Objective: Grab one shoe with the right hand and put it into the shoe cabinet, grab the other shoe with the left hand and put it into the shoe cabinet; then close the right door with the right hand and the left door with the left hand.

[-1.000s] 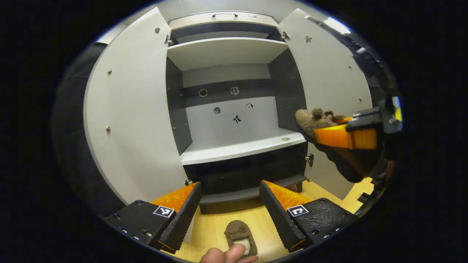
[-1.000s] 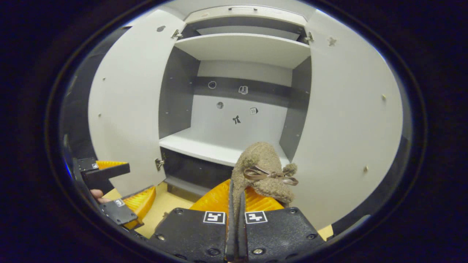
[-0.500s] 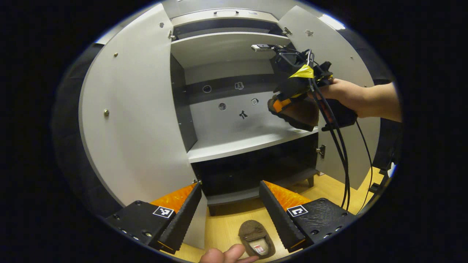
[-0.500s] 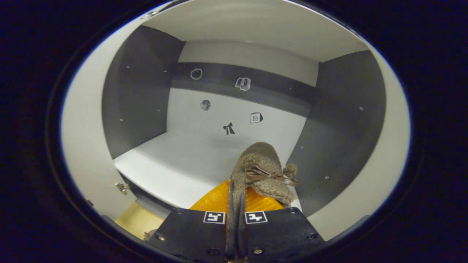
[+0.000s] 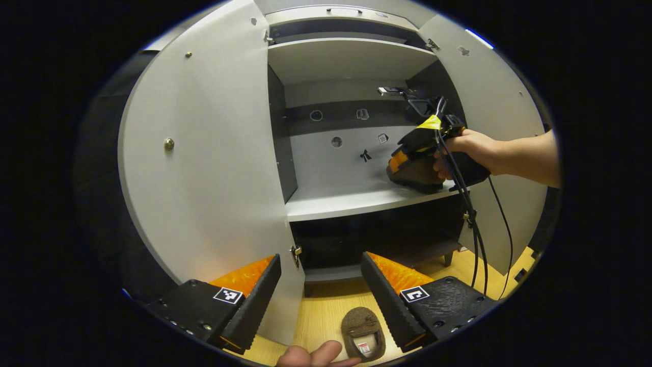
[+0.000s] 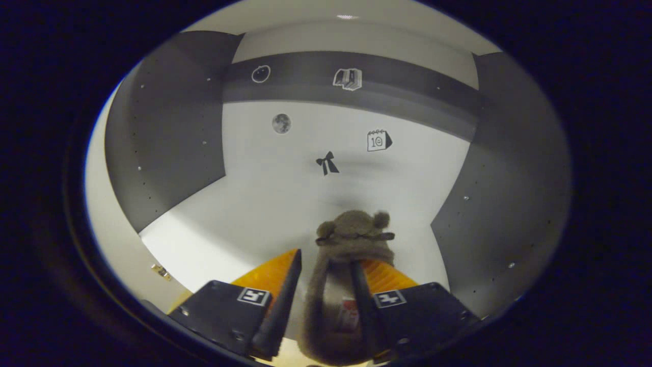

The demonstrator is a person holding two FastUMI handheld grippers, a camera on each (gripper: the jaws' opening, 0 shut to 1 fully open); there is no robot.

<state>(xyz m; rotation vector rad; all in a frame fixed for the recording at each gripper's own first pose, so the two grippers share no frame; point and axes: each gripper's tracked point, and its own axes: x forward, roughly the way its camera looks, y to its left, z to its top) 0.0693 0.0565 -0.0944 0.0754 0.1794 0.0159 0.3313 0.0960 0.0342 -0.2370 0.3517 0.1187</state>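
Right gripper view: your right gripper [image 6: 320, 285] has its fingers apart, first shoe [image 6: 342, 285] lying loose between them on the cabinet shelf [image 6: 224, 224], likely just let go. Left gripper [image 5: 321, 300], fingers spread wide, hangs above the second shoe [image 5: 362, 334] on the floor [image 5: 321, 316], lined up for its grab.

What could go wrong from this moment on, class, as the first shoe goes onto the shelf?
1. The right gripper has its fingers parted around the brown shoe near the shelf front edge; drawing back might drag it off.
2. The second shoe lies on the floor close to the left door, which might hamper the left gripper.
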